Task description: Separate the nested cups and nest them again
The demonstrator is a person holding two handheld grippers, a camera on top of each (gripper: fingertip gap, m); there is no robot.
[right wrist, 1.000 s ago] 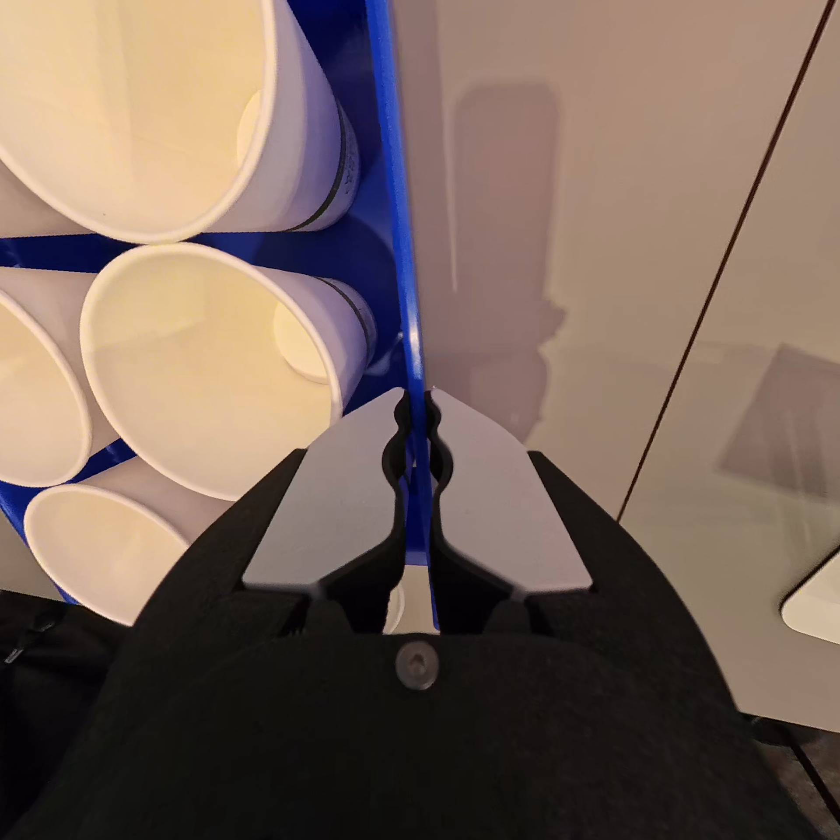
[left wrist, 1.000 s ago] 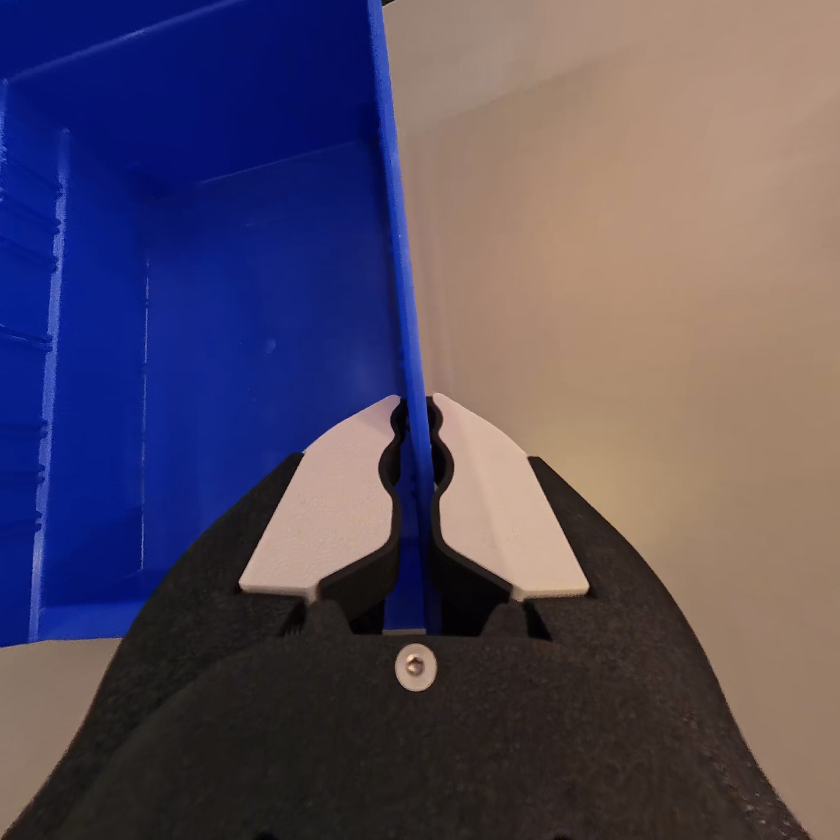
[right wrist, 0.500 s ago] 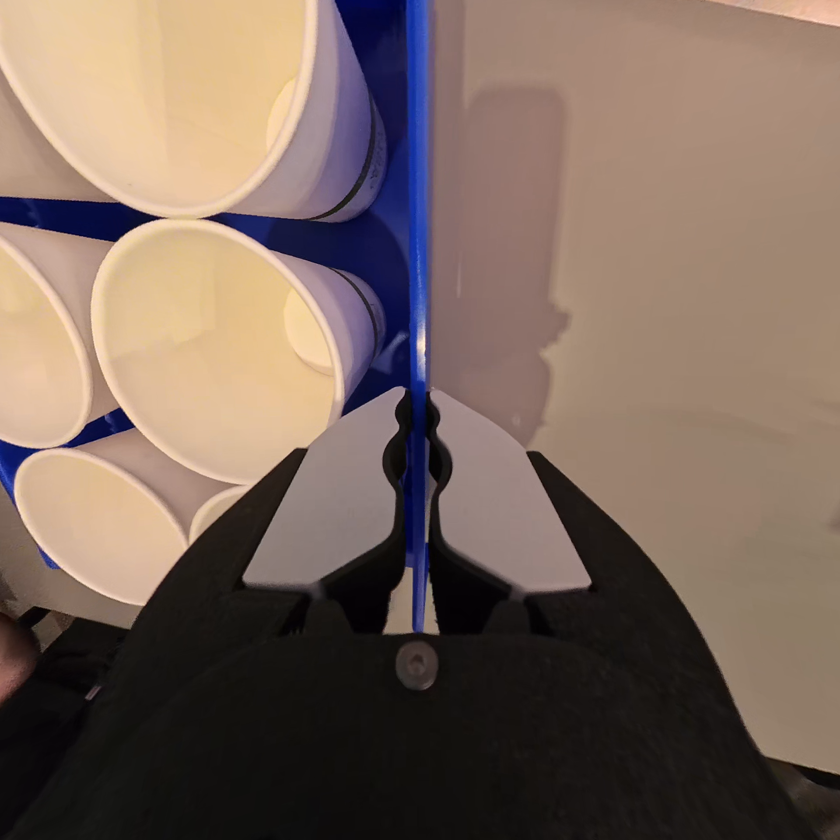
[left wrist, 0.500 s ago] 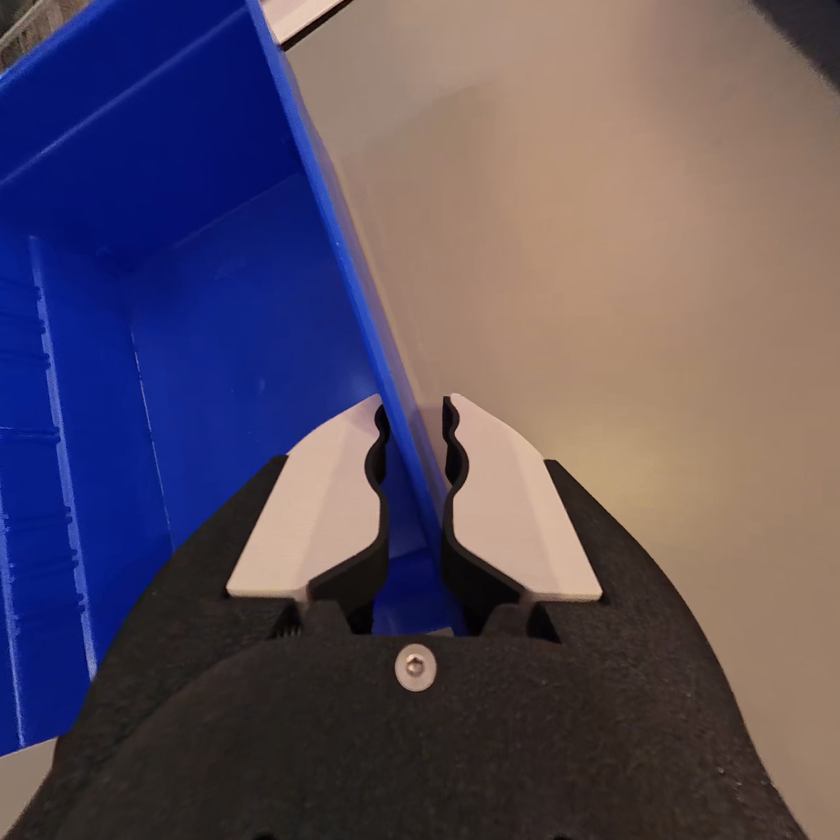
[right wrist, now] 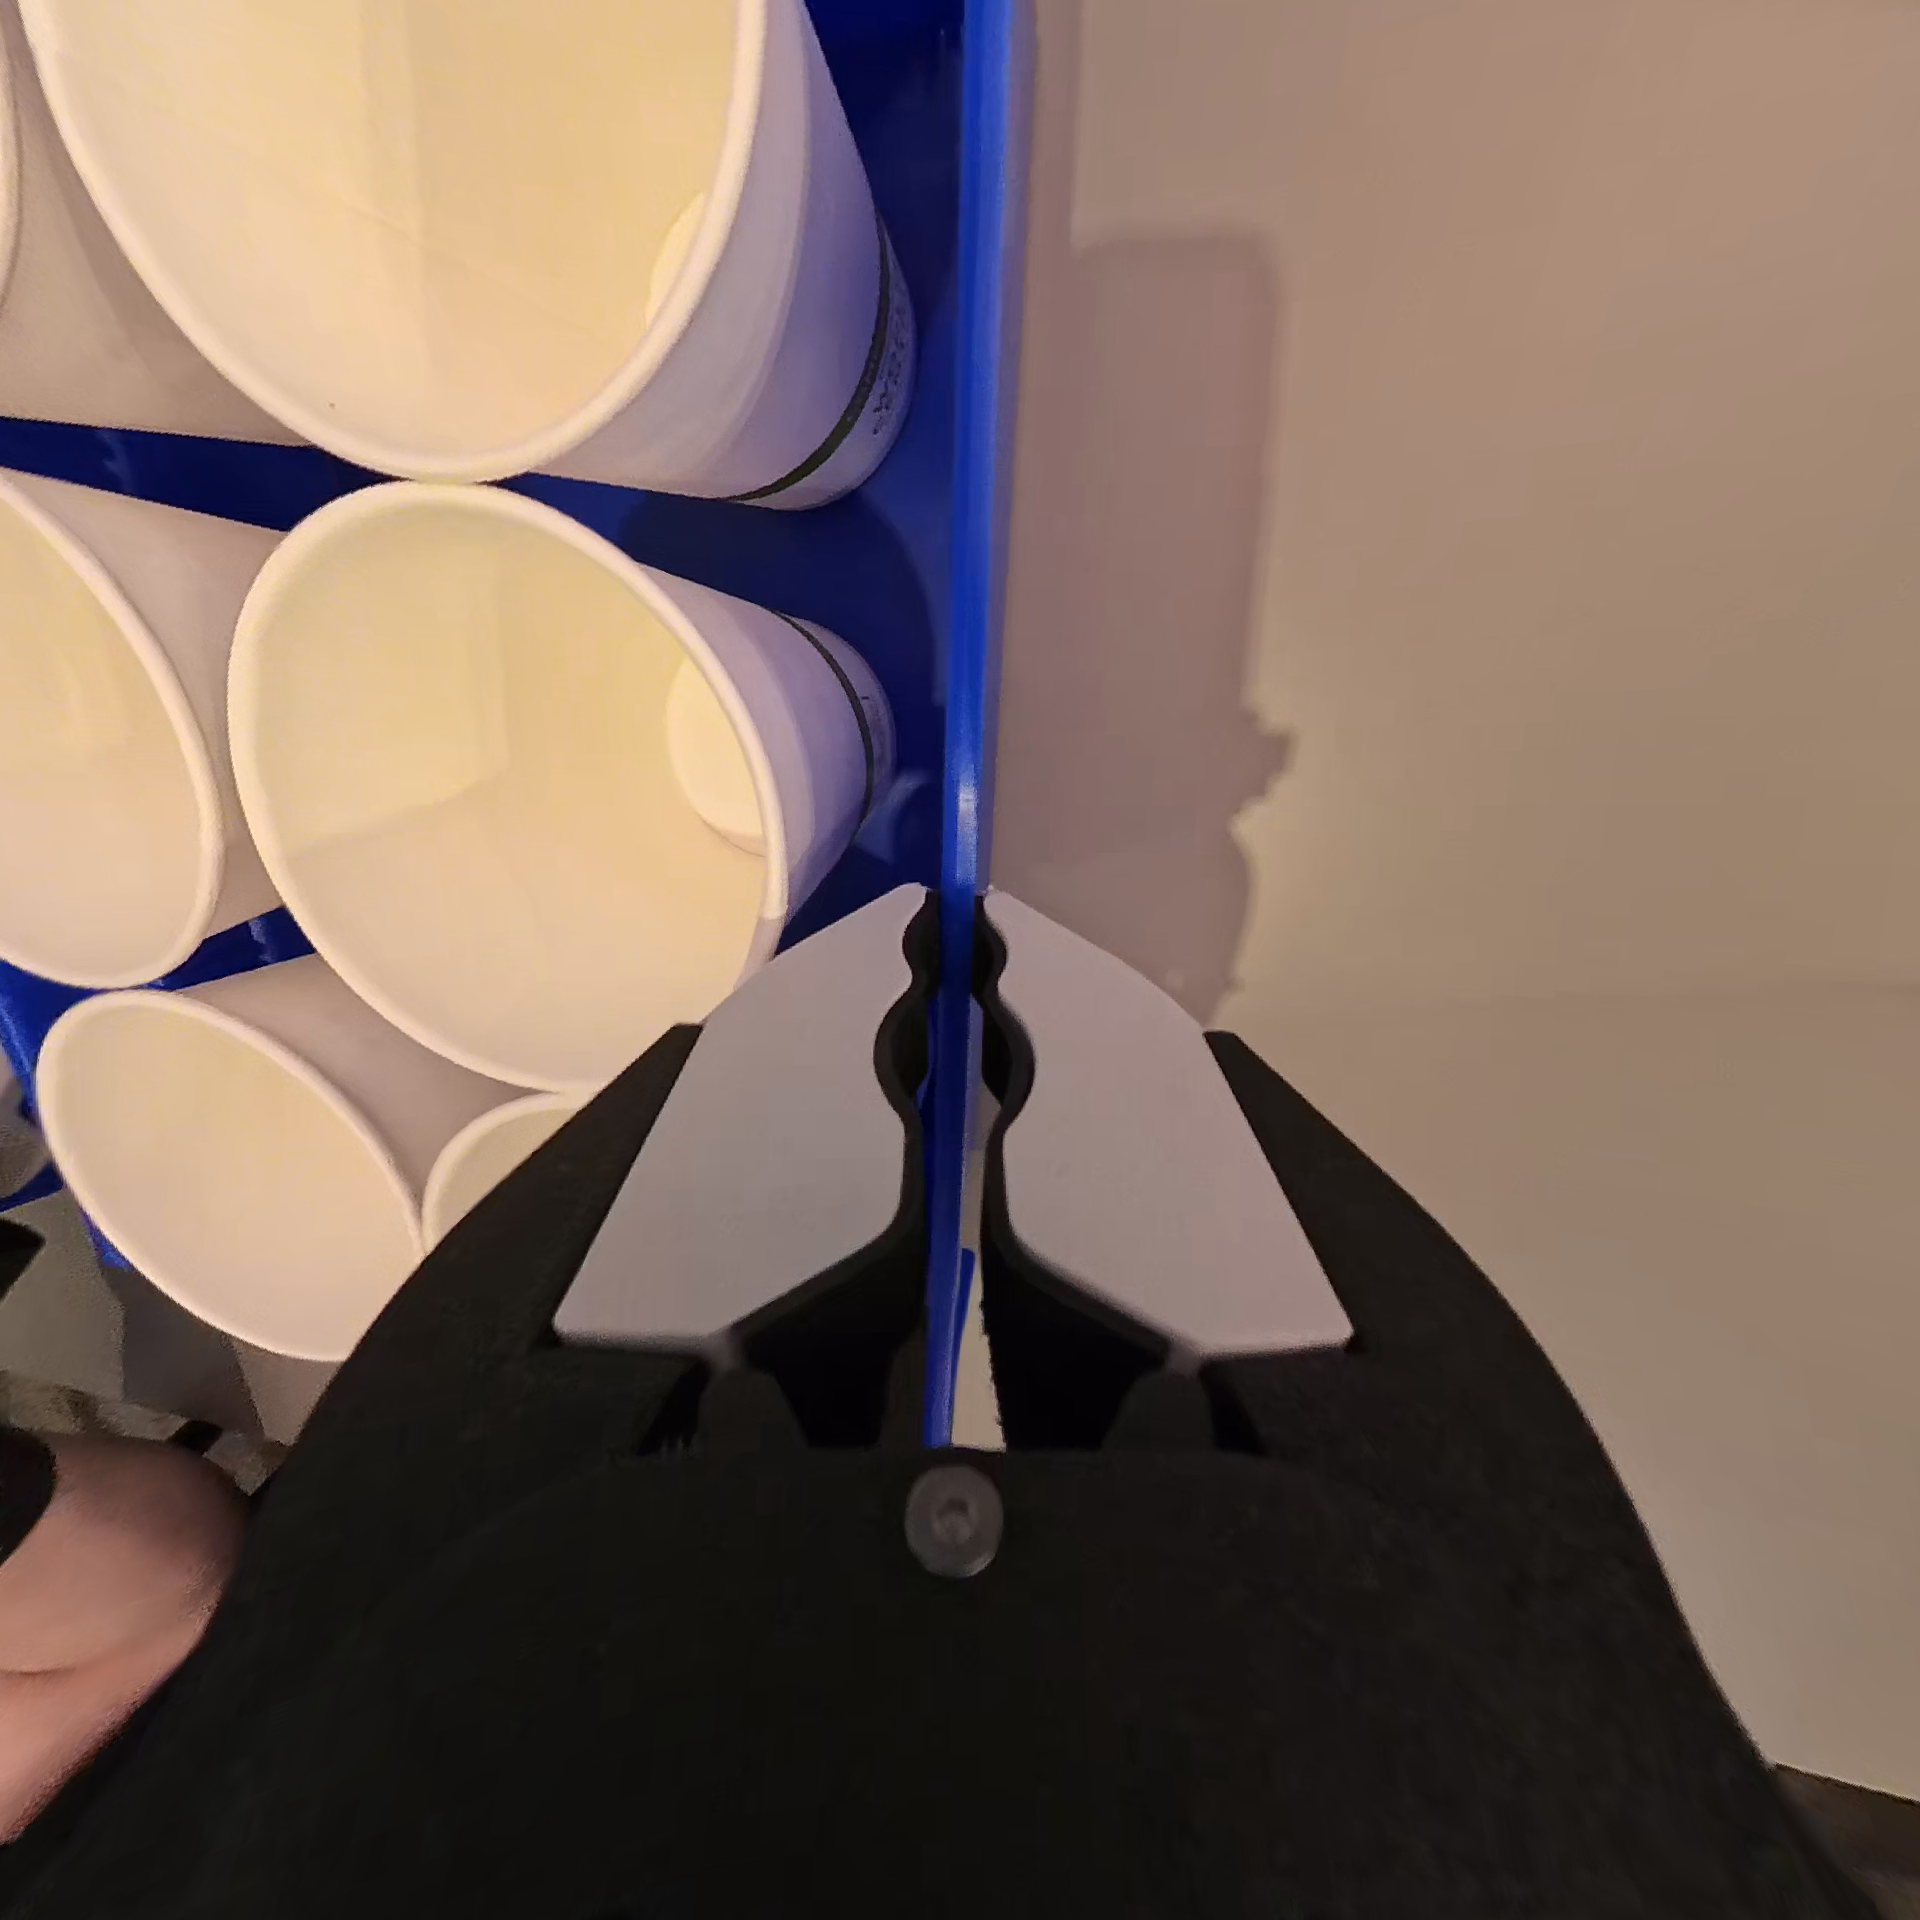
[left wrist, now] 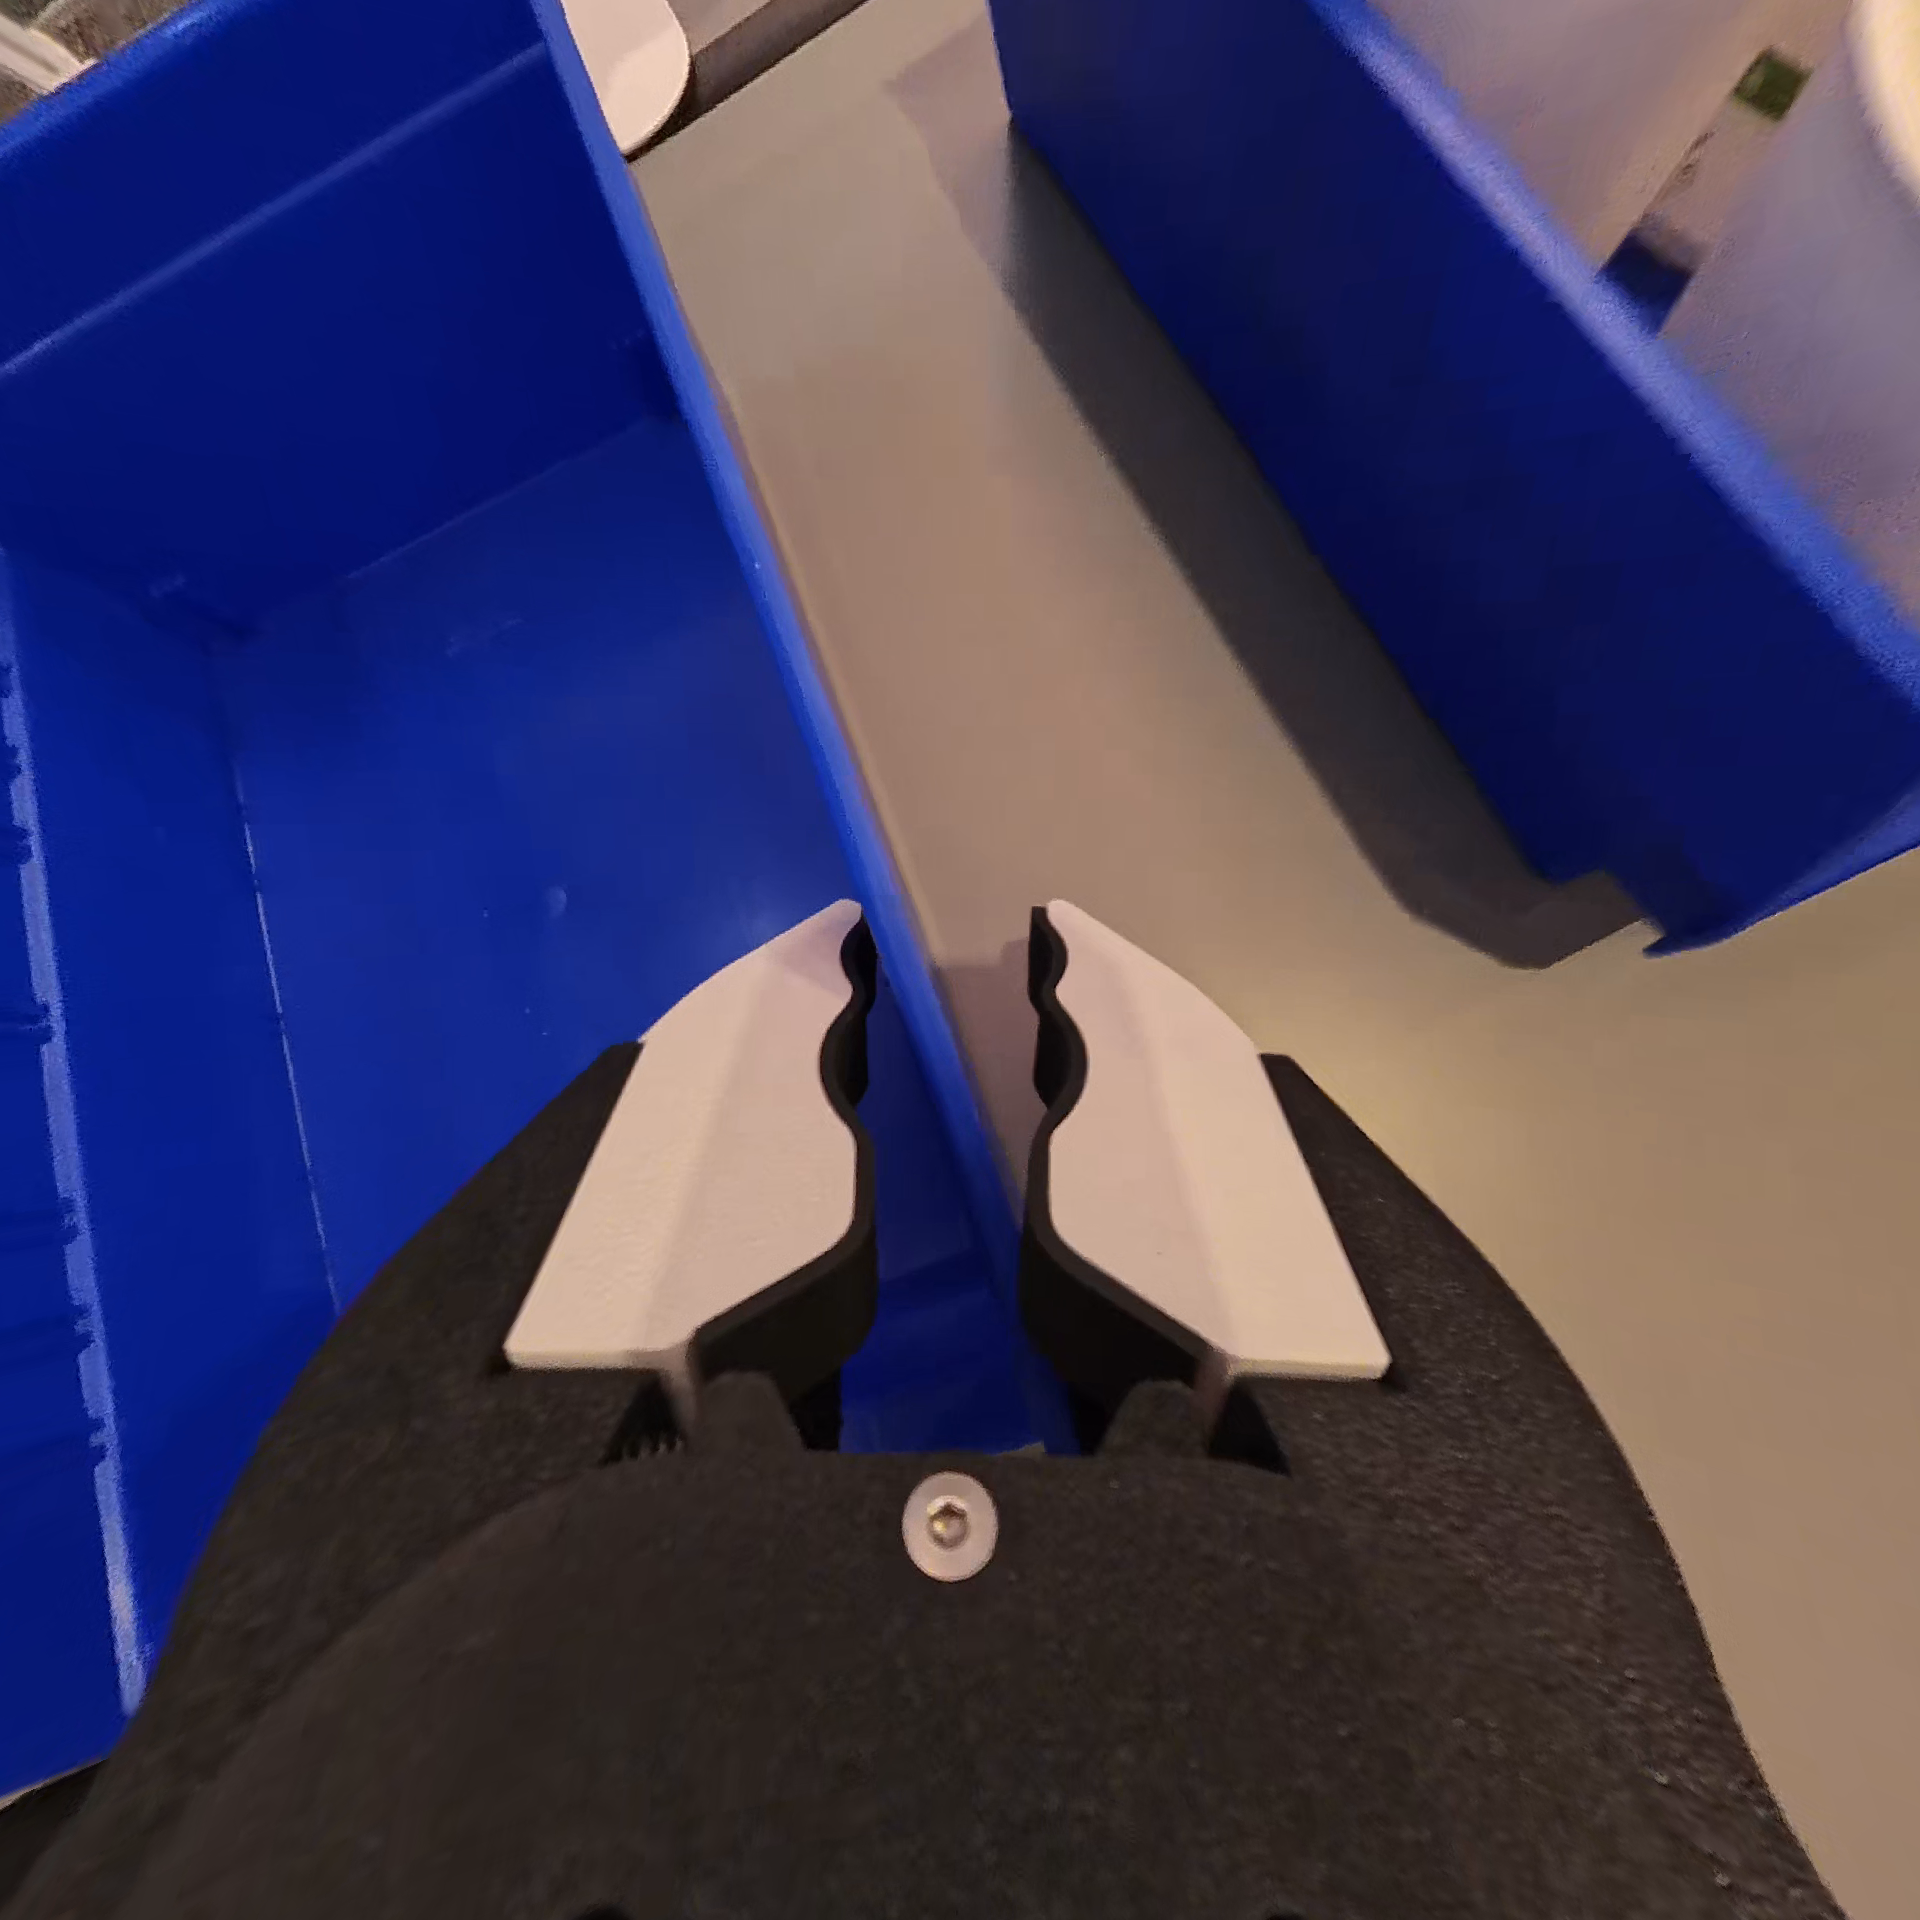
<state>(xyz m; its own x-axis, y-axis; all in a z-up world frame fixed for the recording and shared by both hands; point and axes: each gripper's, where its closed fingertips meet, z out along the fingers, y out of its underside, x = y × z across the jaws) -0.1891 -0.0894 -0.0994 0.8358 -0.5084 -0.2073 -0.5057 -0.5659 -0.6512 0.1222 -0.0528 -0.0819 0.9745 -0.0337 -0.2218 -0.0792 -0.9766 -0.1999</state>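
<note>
In the left wrist view the left gripper stands released, its two white fingers apart on either side of the right wall of an empty blue bin that fills the left half of the frame. The wall runs up between the fingers close to the left one, and whether it touches that one cannot be told; the right finger stands clear of it, with grey desk showing in the gap. At the upper right of that frame a second blue bin rests on the desk, well apart from the first, with blurred white cups rising above its rim at the far corner.

In the right wrist view the right gripper is clenched on the thin blue side wall of the cup-filled bin, the wall pinched between the wavy black inner pads and running straight up the middle of the frame. To the left of that wall, white paper cups stand packed side by side in the bin with their open mouths towards the camera, each separate, none nested inside another. The largest cup mouth sits at the upper left, smaller ones at the lower left. The pale desk fills the right half of this frame
</note>
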